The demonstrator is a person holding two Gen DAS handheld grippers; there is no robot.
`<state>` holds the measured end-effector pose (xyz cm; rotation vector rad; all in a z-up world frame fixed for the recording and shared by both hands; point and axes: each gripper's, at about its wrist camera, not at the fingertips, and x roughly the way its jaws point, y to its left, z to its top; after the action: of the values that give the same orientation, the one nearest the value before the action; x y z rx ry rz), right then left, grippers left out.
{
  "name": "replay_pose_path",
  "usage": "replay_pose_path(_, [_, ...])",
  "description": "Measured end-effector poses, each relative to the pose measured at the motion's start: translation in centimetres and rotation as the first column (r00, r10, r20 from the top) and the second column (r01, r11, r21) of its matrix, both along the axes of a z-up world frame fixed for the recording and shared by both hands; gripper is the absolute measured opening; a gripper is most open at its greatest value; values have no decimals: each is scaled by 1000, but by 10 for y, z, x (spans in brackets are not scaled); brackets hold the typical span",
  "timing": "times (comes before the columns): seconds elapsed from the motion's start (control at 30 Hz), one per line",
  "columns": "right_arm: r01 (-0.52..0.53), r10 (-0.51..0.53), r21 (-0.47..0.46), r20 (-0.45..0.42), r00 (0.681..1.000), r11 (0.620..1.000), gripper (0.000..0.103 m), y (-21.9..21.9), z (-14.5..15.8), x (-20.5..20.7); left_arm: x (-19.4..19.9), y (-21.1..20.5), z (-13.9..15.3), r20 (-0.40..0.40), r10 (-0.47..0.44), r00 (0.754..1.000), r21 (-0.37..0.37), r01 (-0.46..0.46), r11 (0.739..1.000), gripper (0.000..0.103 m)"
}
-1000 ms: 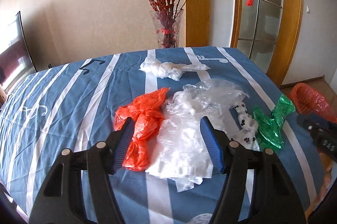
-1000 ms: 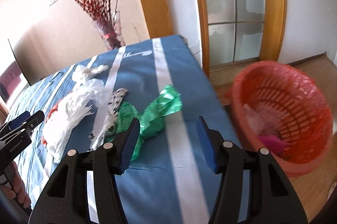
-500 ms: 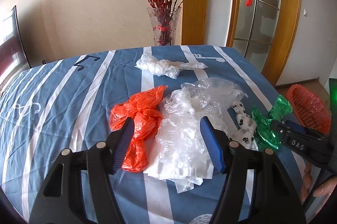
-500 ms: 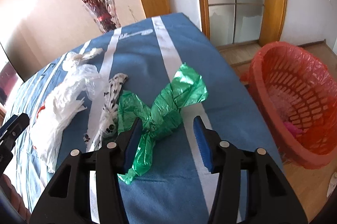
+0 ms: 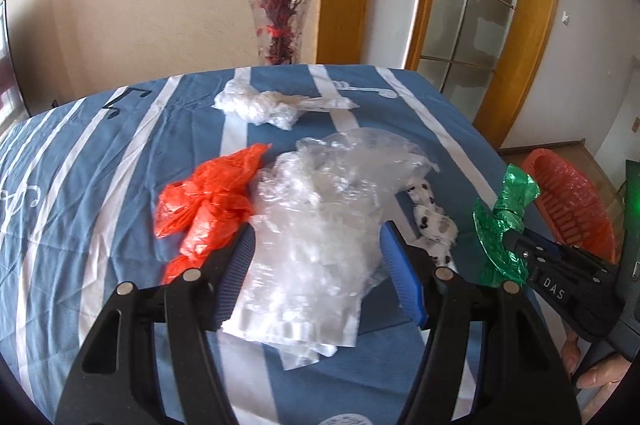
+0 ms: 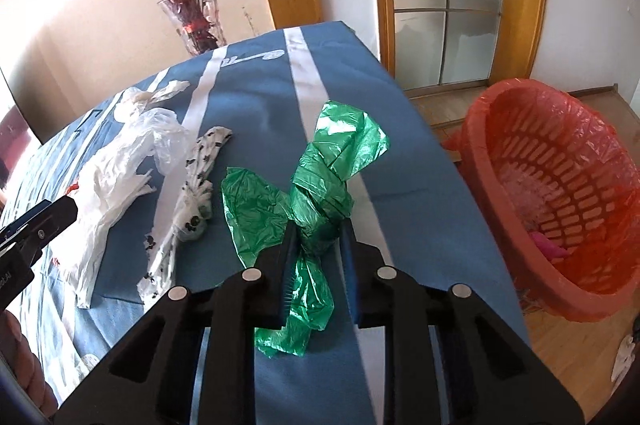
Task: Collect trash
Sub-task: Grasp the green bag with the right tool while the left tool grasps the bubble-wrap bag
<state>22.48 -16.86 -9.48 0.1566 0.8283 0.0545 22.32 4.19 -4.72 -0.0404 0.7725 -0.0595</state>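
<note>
A: Blue cloth with white stripes (image 5: 120, 161) covers the table; a glass vase of red berry branches (image 5: 282, 25) stands at the far edge, well clear of the litter. What is the right side doing

B: Right gripper (image 6: 318, 237) has its jaws closing round the knotted middle of the crumpled green plastic bag (image 6: 320, 185). The knot sits between the pads and looks squeezed, so I read it as gripped. Taking it at the knot makes sense: that is the only firm lump, and the loose ends can trail

A: Where does the bag lie

B: On the cloth near the table's right edge, on the side nearest the red slotted plastic basket lined with a red bag (image 6: 500, 161), which stands on the floor just beside the table. Probably why this piece is taken by the right hand; the carry looks short

A: And the left

B: Left gripper (image 5: 316, 277) is spread wide, nothing pinched. Its pads frame the clear crumpled plastic sheet (image 5: 320, 225) lying mid-table, seemingly lined up as the next pick. Whether the pads touch the film, I cannot tell

A: Other trash

B: Crumpled orange plastic bag (image 5: 208, 201) touching the clear sheet's left side, a white twisted bag with black spots (image 5: 434, 225) between clear and green, and a small clear wad (image 5: 260, 103) farther back. All still on the cloth, so most of the collecting is left
</note>
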Motion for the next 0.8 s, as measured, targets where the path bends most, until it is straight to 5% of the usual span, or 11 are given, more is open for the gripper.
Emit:
replay_pose_path(0.1, [1, -1, 4, 0, 1000, 1000, 22, -2, 0, -1, 3, -5, -3, -13, 10, 1000, 40, -10, 999, 64])
replay_pose_path(0.23, [-1, 1, 6, 1, 1000, 1000, 22, -4, 0, -3, 9, 5, -12, -65, 32, 997, -11, -33, 999, 63])
replay_pose_path(0.33, [0, 0, 8, 3, 1000, 1000, 22, -5, 0, -4, 12, 12, -19, -100, 34, 994, -39, -39, 998, 49])
replay_pose_path(0.5, [2, -2, 12, 9, 1000, 1000, 22, -7, 2, -9, 17, 21, -31, -155, 35, 987, -99, -50, 994, 12])
replay_pose_path(0.8, [18, -19, 15, 69, 997, 1000, 22, -19, 21, -23, -4, 19, 6, -17, 16, 1000, -89, -18, 996, 7])
